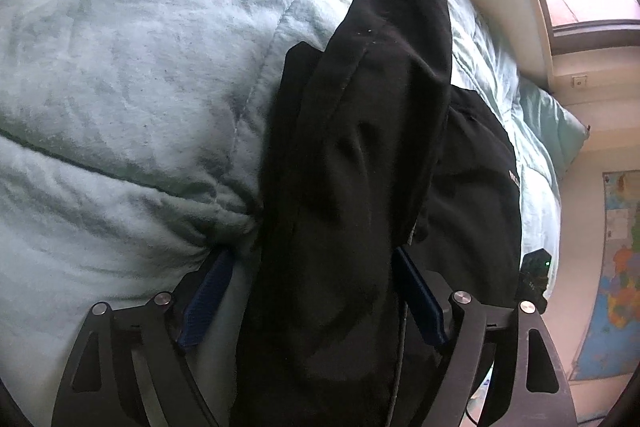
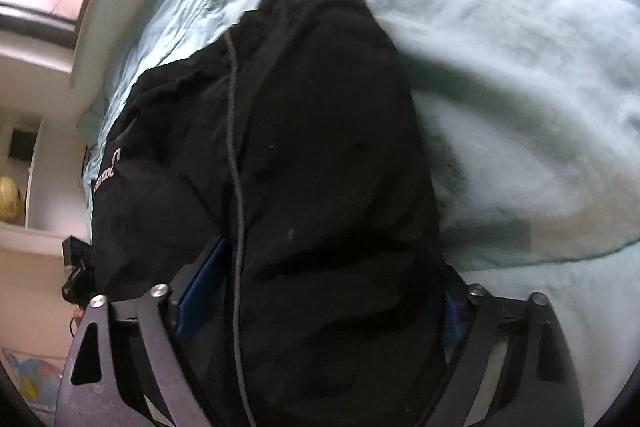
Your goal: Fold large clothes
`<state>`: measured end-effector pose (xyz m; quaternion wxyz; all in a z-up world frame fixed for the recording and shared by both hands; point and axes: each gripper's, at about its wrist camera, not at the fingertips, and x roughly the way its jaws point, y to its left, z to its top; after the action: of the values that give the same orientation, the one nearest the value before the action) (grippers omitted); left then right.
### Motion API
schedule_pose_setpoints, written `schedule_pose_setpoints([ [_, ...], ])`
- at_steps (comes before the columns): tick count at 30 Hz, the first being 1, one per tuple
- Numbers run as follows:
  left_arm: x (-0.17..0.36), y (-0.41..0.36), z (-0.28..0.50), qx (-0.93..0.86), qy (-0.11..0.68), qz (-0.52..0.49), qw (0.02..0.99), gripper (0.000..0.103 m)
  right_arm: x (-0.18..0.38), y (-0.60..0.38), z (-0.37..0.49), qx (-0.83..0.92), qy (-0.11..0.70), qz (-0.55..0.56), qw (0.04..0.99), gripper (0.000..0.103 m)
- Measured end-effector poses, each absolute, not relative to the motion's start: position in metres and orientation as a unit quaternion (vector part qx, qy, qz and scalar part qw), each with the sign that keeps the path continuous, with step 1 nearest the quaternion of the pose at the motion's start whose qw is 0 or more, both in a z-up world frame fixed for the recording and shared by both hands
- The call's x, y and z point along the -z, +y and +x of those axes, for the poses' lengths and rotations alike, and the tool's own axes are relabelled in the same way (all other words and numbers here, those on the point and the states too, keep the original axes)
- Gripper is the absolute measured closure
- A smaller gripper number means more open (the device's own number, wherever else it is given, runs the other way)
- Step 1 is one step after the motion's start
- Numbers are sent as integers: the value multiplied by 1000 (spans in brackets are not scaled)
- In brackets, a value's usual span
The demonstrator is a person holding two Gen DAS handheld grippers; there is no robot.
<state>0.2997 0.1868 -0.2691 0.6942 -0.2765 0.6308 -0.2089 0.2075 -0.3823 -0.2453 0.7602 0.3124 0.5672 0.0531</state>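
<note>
Pale green comforter point(image 1: 140, 87), black garment point(image 1: 360, 167) lying on it

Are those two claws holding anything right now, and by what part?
The left gripper holds nothing: its jaws stand open around the black garment. The right gripper straddles the same garment; whether it grips cannot be told.

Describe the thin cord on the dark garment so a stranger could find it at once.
Start at the pale green quilt covering the bed. On it lies a bunched black garment. The grey cord runs lengthwise down its folds, the only thin, light line on the black cloth.
</note>
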Motion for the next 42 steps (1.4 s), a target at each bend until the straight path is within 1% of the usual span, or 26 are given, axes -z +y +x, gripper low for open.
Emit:
schedule_pose_setpoints([
  [1, 266, 184, 299, 212, 627, -271, 699, 22, 244, -381, 207, -61, 564, 314, 761, 27],
  [2, 262, 183, 298, 223, 619, -275, 701, 42, 240, -379, 204, -70, 556, 314, 766, 36],
  [3, 256, 182, 295, 242, 607, -287, 700, 52, 234, -377, 201, -78, 550, 308, 772, 48],
  [5, 245, 179, 289, 256, 595, -272, 712, 55, 222, -369, 197, -89, 554, 272, 782, 52],
  [7, 241, 174, 289, 263, 598, -253, 713, 55, 218, -363, 200, -101, 567, 247, 779, 52],
  [8, 242, 172, 291, 262, 602, -253, 710, 55, 220, -362, 204, -108, 573, 243, 775, 49],
  [9, 246, 170, 295, 262, 608, -255, 704, 53, 224, -361, 208, -115, 581, 245, 768, 41],
  [11, 255, 166, 302, 262, 615, -265, 695, 47, 237, -360, 218, -136, 597, 266, 745, 32],
  [13, 260, 161, 304, 262, 617, -267, 692, 47, 244, -357, 224, -142, 601, 276, 737, 31],
  [14, 259, 160, 303, 258, 616, -268, 694, 47, 244, -358, 225, -143, 597, 283, 737, 33],
  [15, 256, 161, 301, 253, 614, -268, 698, 54, 238, -357, 221, -148, 590, 277, 744, 46],
  [16, 249, 163, 295, 252, 604, -263, 709, 58, 234, -353, 217, -152, 586, 270, 749, 52],
  [17, 240, 162, 289, 253, 594, -253, 720, 66, 227, -351, 213, -155, 578, 261, 757, 58],
  [18, 231, 161, 282, 255, 585, -246, 730, 70, 215, -347, 206, -159, 569, 253, 766, 61],
  [21, 196, 155, 260, 261, 557, -247, 749, 73, 184, -330, 188, -175, 543, 238, 786, 65],
  [23, 167, 152, 241, 276, 532, -257, 758, 74, 162, -316, 175, -201, 523, 238, 793, 65],
  [27, 113, 147, 195, 294, 495, -241, 781, 75, 114, -294, 135, -229, 486, 232, 811, 66],
  [30, 74, 155, 152, 307, 469, -243, 792, 75, 80, -287, 93, -232, 464, 232, 823, 66],
  [33, 52, 174, 111, 317, 460, -240, 794, 75, 56, -289, 53, -227, 462, 239, 824, 66],
  [35, 48, 175, 92, 317, 463, -238, 793, 74, 47, -287, 31, -222, 470, 239, 820, 66],
  [37, 54, 177, 75, 312, 480, -232, 786, 74, 51, -284, 11, -216, 487, 242, 811, 66],
  [39, 70, 176, 59, 303, 504, -239, 773, 74, 65, -286, -7, -203, 514, 245, 796, 66],
  [42, 111, 176, 41, 281, 550, -231, 752, 74, 103, -285, -20, -172, 567, 242, 768, 66],
])
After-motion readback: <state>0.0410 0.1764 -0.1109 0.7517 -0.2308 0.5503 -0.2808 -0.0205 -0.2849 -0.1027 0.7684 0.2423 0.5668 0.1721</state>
